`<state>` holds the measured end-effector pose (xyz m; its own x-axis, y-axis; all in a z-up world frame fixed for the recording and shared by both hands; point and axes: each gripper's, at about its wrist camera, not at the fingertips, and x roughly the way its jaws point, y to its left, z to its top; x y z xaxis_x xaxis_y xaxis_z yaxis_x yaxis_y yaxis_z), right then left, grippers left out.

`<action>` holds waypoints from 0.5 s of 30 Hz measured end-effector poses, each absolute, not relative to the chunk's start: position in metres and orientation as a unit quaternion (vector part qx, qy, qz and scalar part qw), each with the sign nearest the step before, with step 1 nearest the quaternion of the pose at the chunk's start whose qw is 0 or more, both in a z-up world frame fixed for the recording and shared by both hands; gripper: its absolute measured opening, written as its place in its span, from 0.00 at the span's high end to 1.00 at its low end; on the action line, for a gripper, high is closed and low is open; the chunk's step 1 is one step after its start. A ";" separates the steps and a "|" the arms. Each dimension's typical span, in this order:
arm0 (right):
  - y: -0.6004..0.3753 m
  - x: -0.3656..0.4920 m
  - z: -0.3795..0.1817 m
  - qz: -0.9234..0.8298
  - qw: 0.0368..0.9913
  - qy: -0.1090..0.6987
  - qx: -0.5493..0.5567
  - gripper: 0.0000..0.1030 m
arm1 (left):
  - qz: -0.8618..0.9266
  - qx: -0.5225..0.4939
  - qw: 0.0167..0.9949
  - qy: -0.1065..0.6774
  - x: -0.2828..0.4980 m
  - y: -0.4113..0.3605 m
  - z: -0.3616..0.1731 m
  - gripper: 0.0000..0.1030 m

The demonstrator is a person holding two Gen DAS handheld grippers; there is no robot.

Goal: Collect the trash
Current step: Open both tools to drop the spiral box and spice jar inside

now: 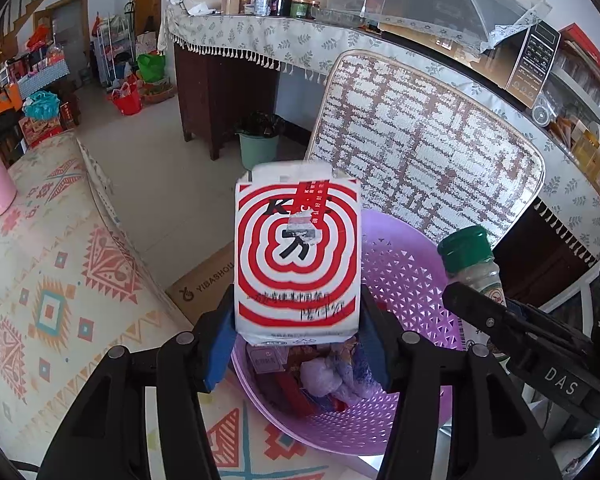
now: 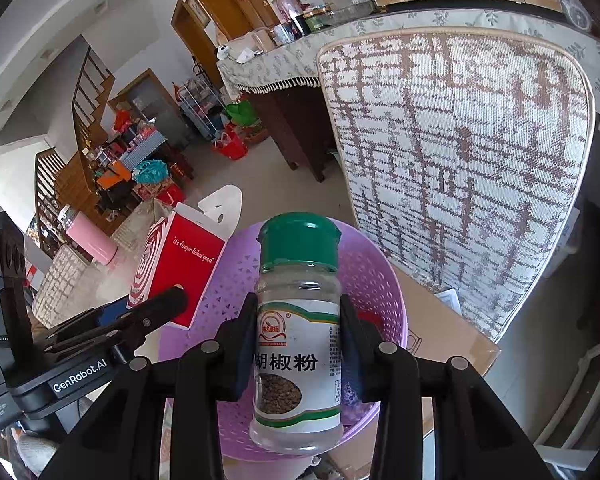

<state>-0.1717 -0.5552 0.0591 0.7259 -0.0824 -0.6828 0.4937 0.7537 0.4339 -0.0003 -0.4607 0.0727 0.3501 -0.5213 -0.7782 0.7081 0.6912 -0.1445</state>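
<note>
both views are bright with even, soft daylight; no hard shadows fall anywhere. the source itself can't be made out. fisheye distortion bends straight lines strongly toward the edges, and black vignette fills the corners of each frame. in the left wrist view the red-and-white carton (image 1: 297, 256) shows slight blur along its top edge, while its printed rings stay crisp. in the right wrist view the spice bottle (image 2: 298, 332) is sharp, its label readable, with faint sheen on the green cap.

baskets: 1 purple basket (image 1: 404, 276) | cartons: 1 red-and-white carton (image 1: 298, 256) | bottles: 1 pepper bottle (image 2: 298, 332)
</note>
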 end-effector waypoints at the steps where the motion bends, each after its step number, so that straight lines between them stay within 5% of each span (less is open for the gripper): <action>1: -0.556 -0.172 0.058 -0.162 0.875 0.330 0.315 0.59 | -0.379 0.109 0.814 0.427 0.000 -0.460 0.073 0.44; 5: -0.557 -0.176 0.064 -0.164 0.879 0.312 0.320 0.41 | -0.385 0.102 0.812 0.427 -0.003 -0.457 0.075 0.36; 15: -0.546 -0.186 0.076 -0.173 0.885 0.305 0.306 0.40 | -0.379 0.100 0.817 0.424 -0.018 -0.442 0.081 0.29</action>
<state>-0.1858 -0.5463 0.0760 0.7537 -0.1196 -0.6463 0.4929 0.7532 0.4355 -0.0184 -0.4421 0.0806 0.3542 -0.5336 -0.7680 0.7037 0.6929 -0.1569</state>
